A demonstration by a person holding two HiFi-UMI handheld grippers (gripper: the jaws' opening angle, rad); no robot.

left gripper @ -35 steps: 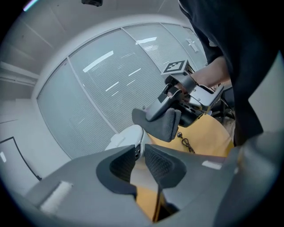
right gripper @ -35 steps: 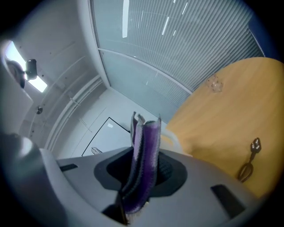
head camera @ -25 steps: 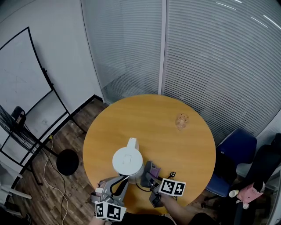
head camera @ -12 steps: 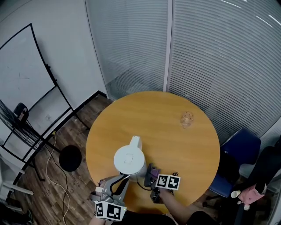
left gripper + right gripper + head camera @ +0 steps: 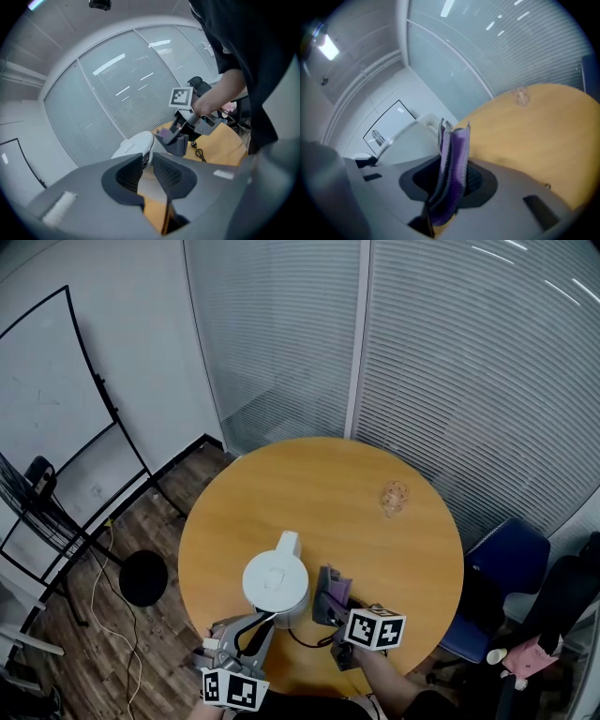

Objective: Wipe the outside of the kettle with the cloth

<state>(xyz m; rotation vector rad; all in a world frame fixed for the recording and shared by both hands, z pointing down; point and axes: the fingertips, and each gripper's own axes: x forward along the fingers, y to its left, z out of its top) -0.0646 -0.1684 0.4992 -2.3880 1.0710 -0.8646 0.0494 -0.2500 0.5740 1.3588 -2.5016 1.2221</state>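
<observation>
A white kettle [image 5: 275,583] stands on the round wooden table [image 5: 328,484] near its front edge, spout pointing away from me. My left gripper [image 5: 260,621] reaches in from below and is shut on the kettle's handle; in the left gripper view the kettle [image 5: 135,142] sits just past the jaws [image 5: 147,161]. My right gripper [image 5: 326,604] is shut on a folded purple cloth [image 5: 334,585] and holds it against the kettle's right side. The cloth [image 5: 453,157] stands upright between the right pads, with the kettle [image 5: 410,138] blurred to its left.
A clear glass [image 5: 391,498] stands on the far right of the table. A thin black cord [image 5: 309,640] lies by the front edge under the right gripper. A blue chair [image 5: 506,563] is at the right, and a stand with a round black base [image 5: 142,577] on the floor at the left.
My right gripper has rolled and shifted a little, carrying the cloth further up along the kettle's right side. The left gripper and the kettle have stayed put.
</observation>
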